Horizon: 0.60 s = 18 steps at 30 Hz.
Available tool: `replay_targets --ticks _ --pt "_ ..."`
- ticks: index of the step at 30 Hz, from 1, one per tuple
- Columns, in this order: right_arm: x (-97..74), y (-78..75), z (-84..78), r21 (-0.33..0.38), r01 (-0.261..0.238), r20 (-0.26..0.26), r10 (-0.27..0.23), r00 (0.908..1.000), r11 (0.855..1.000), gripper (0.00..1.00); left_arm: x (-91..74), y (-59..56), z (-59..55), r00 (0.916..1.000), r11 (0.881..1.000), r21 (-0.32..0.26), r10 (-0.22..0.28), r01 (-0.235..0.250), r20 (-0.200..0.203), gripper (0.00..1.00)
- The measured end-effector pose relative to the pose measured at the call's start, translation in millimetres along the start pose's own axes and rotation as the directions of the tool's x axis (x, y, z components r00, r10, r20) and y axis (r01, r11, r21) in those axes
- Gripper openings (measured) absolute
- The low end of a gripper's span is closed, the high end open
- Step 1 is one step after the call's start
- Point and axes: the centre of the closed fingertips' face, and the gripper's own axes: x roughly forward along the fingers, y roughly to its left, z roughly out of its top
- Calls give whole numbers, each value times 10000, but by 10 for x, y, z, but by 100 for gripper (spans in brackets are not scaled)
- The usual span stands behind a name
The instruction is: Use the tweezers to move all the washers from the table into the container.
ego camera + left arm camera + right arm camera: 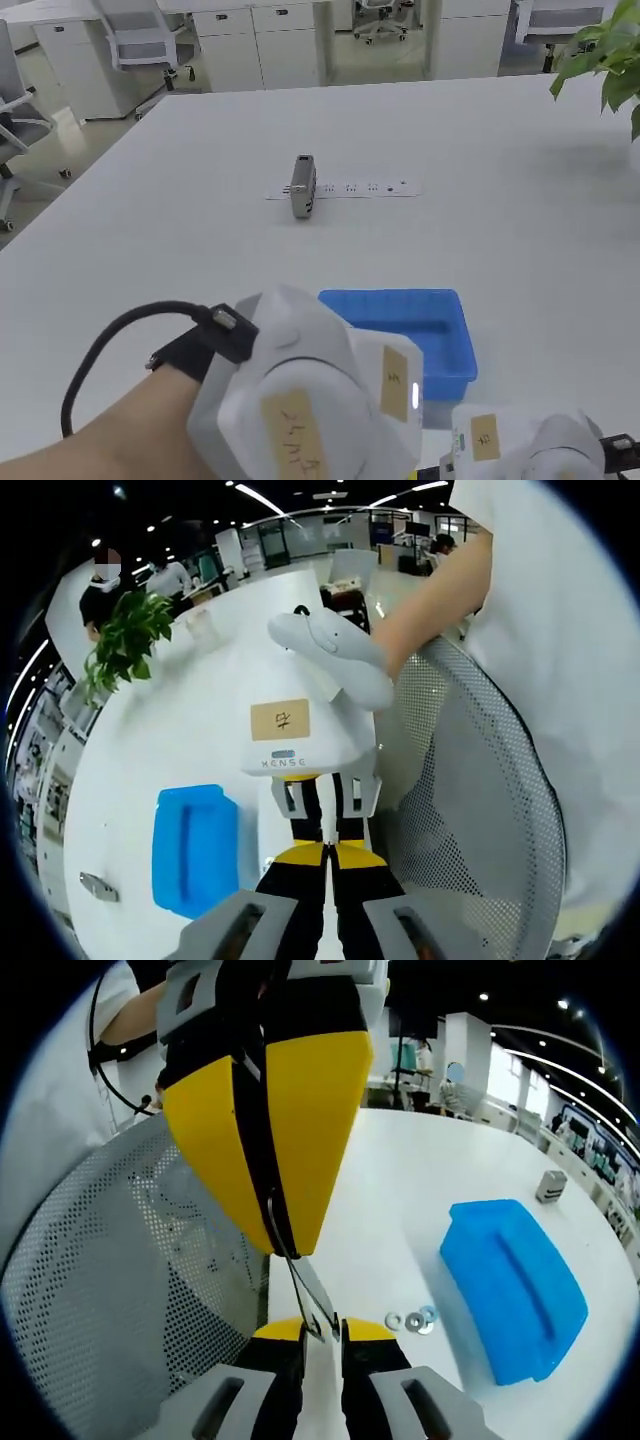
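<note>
Container (400, 300), blue and shallow, sits on the white table (480, 200) close to the person, a power strip (360, 188) well beyond it; in the left gripper view the left gripper (327, 852) has its yellow tips pressed together on the tweezers (327, 830), facing the right gripper (326, 802); in the right gripper view the tweezers' free end lies between the right gripper's jaws, which stand narrowly apart, and I cannot tell whether they clamp it; three washers (412, 1324) lie bunched on the table near the container, apart from it; thin, hard and light, they will likely skid when flat, so pinching across one rim, a tip through the hole, seems surest.
</note>
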Motion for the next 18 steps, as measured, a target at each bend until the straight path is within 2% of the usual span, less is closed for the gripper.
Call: replay_targets --ticks 4,8,13,18 --pt "-28 -7 31 -71 61 98 -60 9999 10000 8 4 15 28 10000 10000 36 51 -51 66 0" --pt "-93 -123 38 165 468 242 -472 9986 9988 9 -15 83 58 9996 9995 169 257 -259 147 0" --pt "-115 -226 40 156 837 231 -840 9962 9964 9 -29 190 33 9990 9990 160 414 -416 166 0" --pt "-101 -284 30 165 983 159 -986 9950 9950 8 -19 249 3 9988 9986 236 471 -475 161 0"
